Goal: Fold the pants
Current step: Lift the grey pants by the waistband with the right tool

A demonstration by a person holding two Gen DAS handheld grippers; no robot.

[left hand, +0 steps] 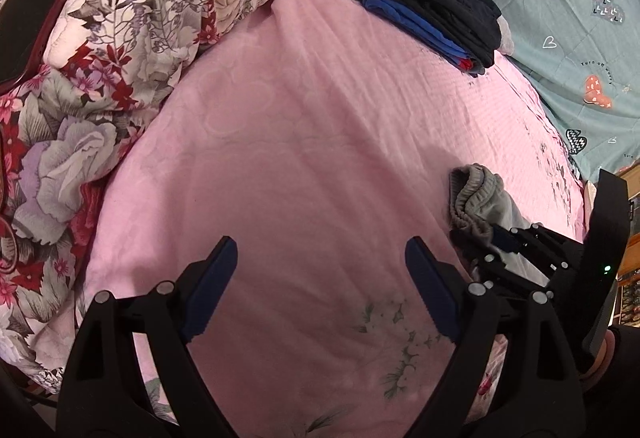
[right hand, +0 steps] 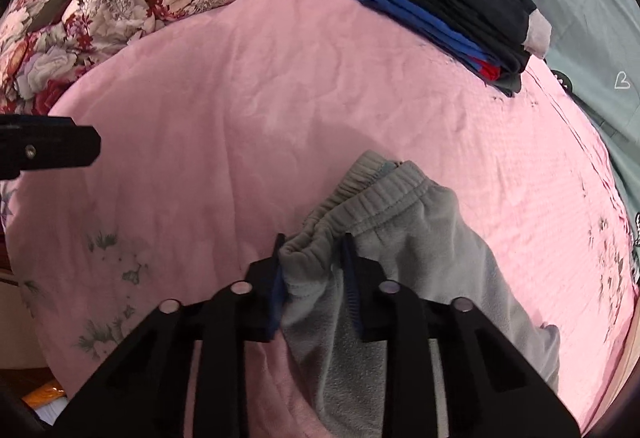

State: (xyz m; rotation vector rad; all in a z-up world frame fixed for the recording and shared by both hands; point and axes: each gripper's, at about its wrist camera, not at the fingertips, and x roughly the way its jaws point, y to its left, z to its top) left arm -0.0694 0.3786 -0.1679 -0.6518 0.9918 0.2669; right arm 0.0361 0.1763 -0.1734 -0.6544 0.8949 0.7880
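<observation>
Grey fleece pants [right hand: 416, 238] lie bunched on the pink bed sheet [right hand: 240, 118], waistband toward the far side. My right gripper [right hand: 314, 244] is shut on the waistband edge of the pants. In the left wrist view the pants [left hand: 476, 198] show at the right, with the right gripper [left hand: 516, 242] on them. My left gripper [left hand: 320, 250] is open and empty above bare sheet [left hand: 300, 138], to the left of the pants. Its finger shows at the left edge of the right wrist view [right hand: 48, 150].
A stack of folded dark, blue and red clothes [left hand: 436, 2] lies at the far right of the bed. A rolled floral quilt [left hand: 120, 18] runs along the left and far side. A teal heart-print cover [left hand: 580, 18] lies at the right.
</observation>
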